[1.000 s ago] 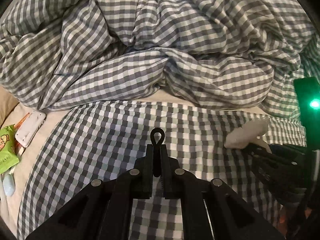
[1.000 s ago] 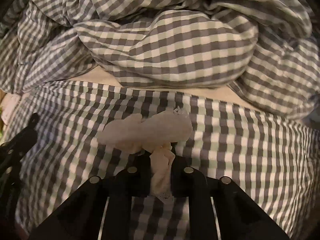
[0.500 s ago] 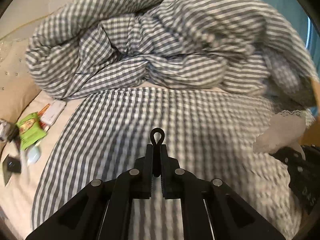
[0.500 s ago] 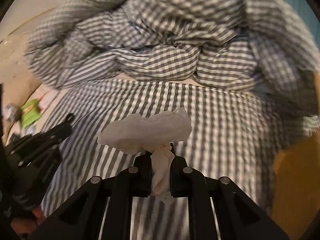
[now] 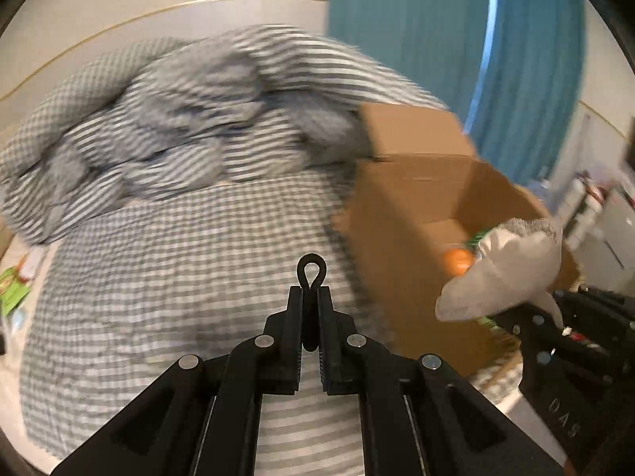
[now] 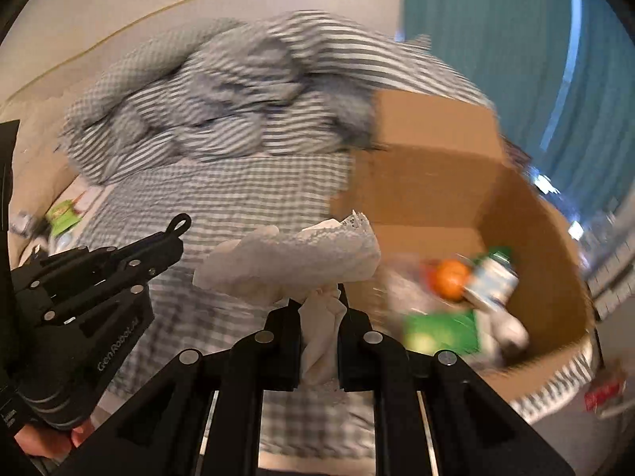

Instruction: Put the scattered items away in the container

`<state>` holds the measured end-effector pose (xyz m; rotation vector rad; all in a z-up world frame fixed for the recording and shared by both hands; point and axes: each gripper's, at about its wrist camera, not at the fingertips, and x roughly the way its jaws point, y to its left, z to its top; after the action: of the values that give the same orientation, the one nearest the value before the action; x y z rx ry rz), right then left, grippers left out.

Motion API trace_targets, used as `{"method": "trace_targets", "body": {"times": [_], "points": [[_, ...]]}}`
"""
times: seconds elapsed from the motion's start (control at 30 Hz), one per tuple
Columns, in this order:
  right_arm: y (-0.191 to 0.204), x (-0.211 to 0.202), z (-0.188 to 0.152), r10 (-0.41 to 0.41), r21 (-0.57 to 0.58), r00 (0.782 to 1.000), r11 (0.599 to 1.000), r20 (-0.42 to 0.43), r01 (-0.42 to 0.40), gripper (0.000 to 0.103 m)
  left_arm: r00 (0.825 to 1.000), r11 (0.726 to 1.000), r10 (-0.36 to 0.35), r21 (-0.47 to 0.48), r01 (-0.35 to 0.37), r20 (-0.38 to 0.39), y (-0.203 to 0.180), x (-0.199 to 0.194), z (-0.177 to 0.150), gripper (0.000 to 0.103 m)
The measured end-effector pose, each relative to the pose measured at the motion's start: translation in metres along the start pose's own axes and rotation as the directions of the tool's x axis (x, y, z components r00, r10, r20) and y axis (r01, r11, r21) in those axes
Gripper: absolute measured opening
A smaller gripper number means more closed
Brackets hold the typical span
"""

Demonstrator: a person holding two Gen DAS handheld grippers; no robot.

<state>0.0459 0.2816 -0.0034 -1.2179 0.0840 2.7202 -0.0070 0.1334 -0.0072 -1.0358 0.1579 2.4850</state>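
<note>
My right gripper [image 6: 319, 309] is shut on a crumpled white tissue [image 6: 289, 258] and holds it in the air beside the left wall of an open cardboard box [image 6: 428, 194]. The tissue [image 5: 504, 269] and box [image 5: 401, 206] also show in the left wrist view. The box holds an orange [image 6: 450, 279], a green packet [image 6: 440, 331] and a bottle [image 6: 494, 279]. My left gripper [image 5: 311, 309] is shut and empty above the checked bed; it shows at the left in the right wrist view [image 6: 174, 234].
A bunched grey checked duvet [image 5: 178, 127] lies at the far side of the bed. A green snack packet [image 6: 63, 214] and small items lie at the bed's left edge. A teal curtain [image 5: 436, 39] hangs behind the box.
Both grippers have swung right and lifted; the cardboard box has come into view. The right gripper carried the tissue toward the box. The left gripper stays shut.
</note>
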Motion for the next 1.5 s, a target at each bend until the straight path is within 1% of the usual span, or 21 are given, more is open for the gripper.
{"method": "trace_targets", "body": {"times": [0.07, 0.17, 0.23, 0.3, 0.33, 0.37, 0.4, 0.43, 0.47, 0.5, 0.53, 0.57, 0.67, 0.8, 0.9, 0.97, 1.1, 1.23, 1.33, 1.4, 1.5], "points": [[-0.031, -0.004, -0.004, -0.037, 0.041, 0.999, 0.998, -0.002, 0.037, 0.012, 0.998, 0.998, -0.051, 0.033, 0.051, -0.024, -0.038, 0.014, 0.007, 0.006], [-0.075, 0.001, -0.007, -0.105, 0.100, 0.994, 0.989, -0.011, 0.106, 0.012, 0.997, 0.992, -0.072, 0.099, 0.075, -0.032, -0.090, 0.031, 0.020, 0.006], [-0.099, 0.008, -0.008, -0.142, 0.120, 0.990, 0.982, -0.024, 0.144, 0.012, 0.995, 0.985, -0.093, 0.139, 0.097, -0.037, -0.116, 0.041, 0.028, 0.005], [-0.120, 0.022, -0.004, -0.149, 0.137, 0.988, 0.979, -0.037, 0.153, 0.012, 0.994, 0.981, -0.100, 0.165, 0.106, -0.042, -0.134, 0.051, 0.033, 0.005], [-0.127, 0.028, -0.002, -0.154, 0.140, 0.987, 0.977, -0.047, 0.160, 0.012, 0.995, 0.980, -0.094, 0.173, 0.100, -0.043, -0.142, 0.057, 0.035, 0.008], [-0.136, 0.037, 0.000, -0.164, 0.147, 0.985, 0.974, -0.061, 0.171, 0.014, 0.995, 0.981, -0.084, 0.171, 0.091, -0.049, -0.146, 0.064, 0.038, 0.013], [-0.146, 0.045, 0.003, -0.176, 0.159, 0.982, 0.970, -0.070, 0.185, 0.018, 0.995, 0.982, -0.078, 0.170, 0.086, -0.058, -0.149, 0.069, 0.038, 0.019], [-0.152, 0.051, 0.004, -0.180, 0.161, 0.980, 0.968, -0.085, 0.192, 0.023, 0.995, 0.980, -0.077, 0.177, 0.089, -0.069, -0.151, 0.073, 0.039, 0.043], [-0.155, 0.055, 0.004, -0.184, 0.157, 0.978, 0.968, -0.101, 0.198, 0.043, 0.995, 0.979, -0.060, 0.188, 0.074, -0.077, -0.154, 0.078, 0.039, 0.060], [-0.159, 0.057, 0.003, -0.209, 0.157, 0.972, 0.962, -0.111, 0.225, 0.058, 0.998, 0.981, 0.009, 0.193, 0.002, -0.055, -0.154, 0.082, 0.040, 0.078], [-0.163, 0.057, 0.002, -0.248, 0.160, 0.963, 0.952, -0.110, 0.263, 0.067, 0.998, 0.980, 0.058, 0.192, -0.050, -0.034, -0.153, 0.082, 0.041, 0.093], [-0.167, 0.055, 0.000, -0.265, 0.166, 0.960, 0.946, -0.094, 0.278, 0.077, 0.997, 0.980, 0.068, 0.189, -0.063, -0.021, -0.149, 0.082, 0.042, 0.101], [-0.173, 0.049, -0.002, -0.199, 0.205, 0.978, 0.956, -0.067, 0.209, 0.079, 0.999, 0.984, 0.016, 0.177, -0.010, -0.029, -0.142, 0.081, 0.045, 0.103], [-0.166, 0.038, -0.001, -0.192, 0.205, 0.981, 0.959, -0.036, 0.195, 0.079, 0.997, 0.982, 0.073, 0.176, -0.068, -0.019, -0.135, 0.074, 0.045, 0.103], [-0.152, 0.029, 0.002, -0.171, 0.187, 0.985, 0.967, -0.018, 0.171, 0.079, 0.994, 0.985, 0.108, 0.140, -0.103, -0.024, -0.124, 0.065, 0.043, 0.103], [-0.139, 0.024, 0.002, -0.162, 0.172, 0.987, 0.972, -0.008, 0.161, 0.080, 0.988, 0.984, 0.154, 0.097, -0.151, -0.016, -0.112, 0.053, 0.039, 0.103], [-0.120, 0.011, 0.001, -0.138, 0.133, 0.990, 0.982, 0.000, 0.137, 0.082, 0.982, 0.981, 0.187, 0.067, -0.185, -0.026, -0.088, 0.038, 0.031, 0.103], [-0.100, -0.012, -0.001, -0.104, 0.114, 0.994, 0.989, 0.042, 0.099, 0.086, 0.976, 0.976, 0.218, -0.004, -0.218, -0.030, -0.053, 0.012, 0.017, 0.103], [-0.084, -0.027, -0.003, -0.087, 0.097, 0.994, 0.992, 0.070, 0.080, 0.088, 0.963, 0.961, 0.267, -0.070, -0.268, -0.024, -0.024, -0.011, 0.001, 0.103], [-0.077, -0.031, -0.004, -0.073, 0.095, 0.994, 0.993, 0.082, 0.066, 0.089, 0.948, 0.935, 0.317, -0.164, -0.315, -0.012, -0.004, -0.027, -0.011, 0.103], [-0.061, -0.028, -0.012, -0.046, 0.104, 0.996, 0.994, 0.079, 0.038, 0.090, 0.952, 0.925, 0.306, -0.236, -0.299, -0.007, 0.013, -0.038, -0.023, 0.103]]}}
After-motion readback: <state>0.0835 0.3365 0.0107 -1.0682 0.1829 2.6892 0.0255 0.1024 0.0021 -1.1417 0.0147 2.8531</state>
